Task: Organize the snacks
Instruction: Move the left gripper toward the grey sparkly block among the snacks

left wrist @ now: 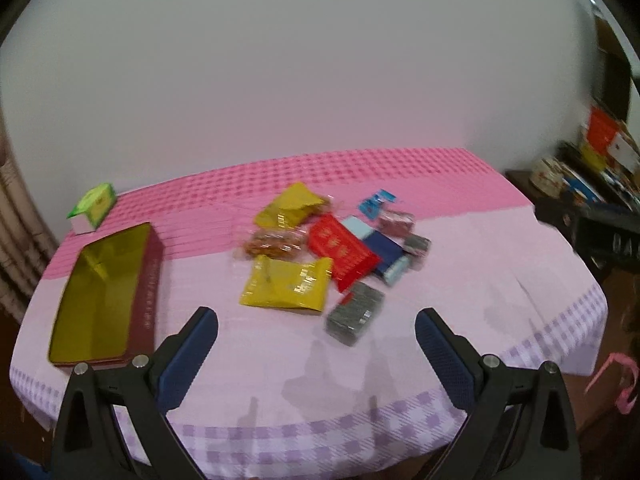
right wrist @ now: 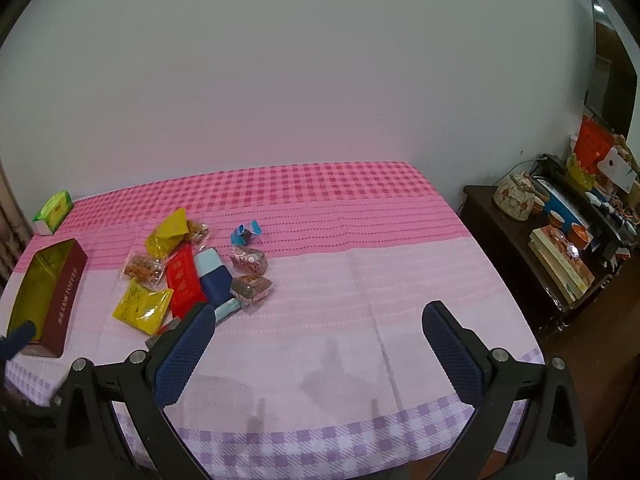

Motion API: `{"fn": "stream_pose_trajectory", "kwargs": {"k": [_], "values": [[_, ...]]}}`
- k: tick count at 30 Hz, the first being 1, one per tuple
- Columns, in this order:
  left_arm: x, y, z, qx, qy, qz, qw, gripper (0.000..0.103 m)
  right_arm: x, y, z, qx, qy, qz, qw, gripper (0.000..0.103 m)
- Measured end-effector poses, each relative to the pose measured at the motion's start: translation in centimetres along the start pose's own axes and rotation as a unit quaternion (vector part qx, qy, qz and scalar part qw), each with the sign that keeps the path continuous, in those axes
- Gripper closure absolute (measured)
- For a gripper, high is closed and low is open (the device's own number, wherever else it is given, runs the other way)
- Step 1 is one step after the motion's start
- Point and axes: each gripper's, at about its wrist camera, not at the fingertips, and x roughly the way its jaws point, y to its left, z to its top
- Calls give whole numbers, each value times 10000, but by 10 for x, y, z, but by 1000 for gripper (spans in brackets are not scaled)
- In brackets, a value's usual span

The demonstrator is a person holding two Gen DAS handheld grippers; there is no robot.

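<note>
Gold-lined box (left wrist: 102,292) sits far left on the cloth (left wrist: 460,292), open and with nothing in it, green carton (left wrist: 94,206) behind it. Snack pile is mid-table, just right of the box: yellow packs (left wrist: 286,284), nut bag (left wrist: 270,242), red pack (left wrist: 340,250), navy pack (left wrist: 386,252), grey pack (left wrist: 355,314) nearest me, small candies at the back.

My left gripper (left wrist: 316,344) is spread wide, nothing in it, hovering near the table's front edge short of the pile. Right gripper (right wrist: 320,336) same: wide apart, holding nothing, its left pad (right wrist: 186,354) covering part of the pile in its own view.

Risks, left to right:
- Box is light card by the look; a nudge from the left finger could slide it.
- Packs overlap. Closing on the yellow one may drag the red or grey along.
- Foil is slick and flat, so a shallow pinch could slip or snag the cloth.
- Left view is blurred, so aim is unsure.
- Both tools close together over the pile could collide.
- Side cabinet (right wrist: 520,240) clutter sits well right, low risk.
</note>
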Motion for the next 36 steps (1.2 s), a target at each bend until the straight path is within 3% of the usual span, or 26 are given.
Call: {"fn": "stream_pose_trajectory", "kwargs": {"k": [12,22,36], "values": [[22,-9,-6,96,274,-166,9994,2,1,-3,-3,47,10,100,9999,0],[13,-3,3,57,107,181,9998,2,-10,-2,3,68,-184,84,9998,0],[33,1,-8,120,395,109,9991,2,-5,0,4,-25,-103,102,9999,0]]}}
